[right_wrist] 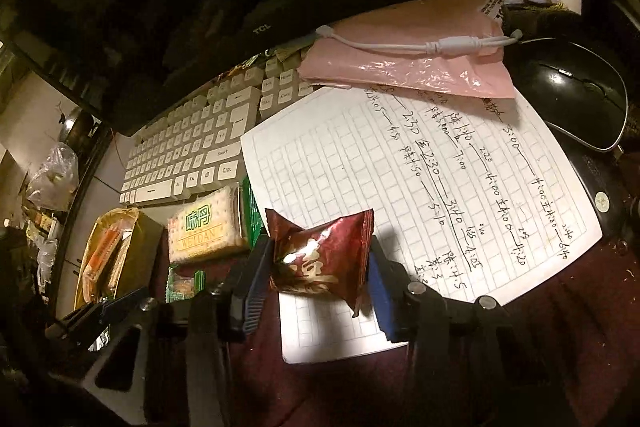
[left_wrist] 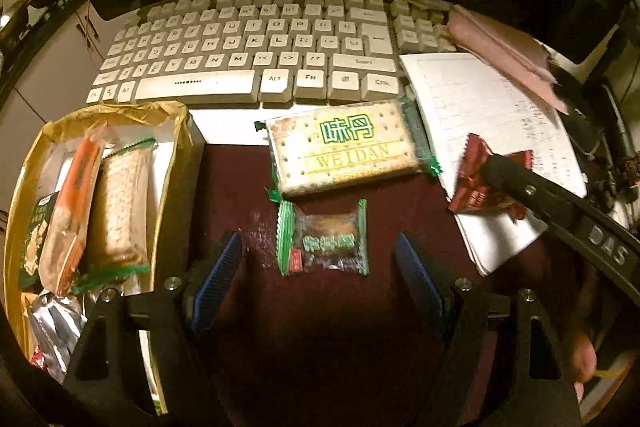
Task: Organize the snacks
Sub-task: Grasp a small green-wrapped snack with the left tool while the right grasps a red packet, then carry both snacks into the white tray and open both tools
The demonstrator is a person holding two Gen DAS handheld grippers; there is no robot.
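A: Where do the snacks lie?

B: In the left wrist view, a big cracker pack (left_wrist: 344,147) sits at the centre, just below the keyboard (left_wrist: 248,47). A small green-edged snack (left_wrist: 324,243) lies right under it on the dark red table (left_wrist: 320,327). At the left edge, a gold box (left_wrist: 176,163) holds several packs.

A: And the left gripper (left_wrist: 320,267)?

B: Its jaws stand wide apart, one on either side of the small green-edged snack, not touching it.

A: The right gripper (right_wrist: 318,267)?

B: In the right wrist view, lower centre, its jaws sit about half closed on either side of a red wrapped snack (right_wrist: 320,255). The left pad touches the wrapper; I cannot tell if the right one presses. The snack lies over the gridded paper (right_wrist: 420,179).
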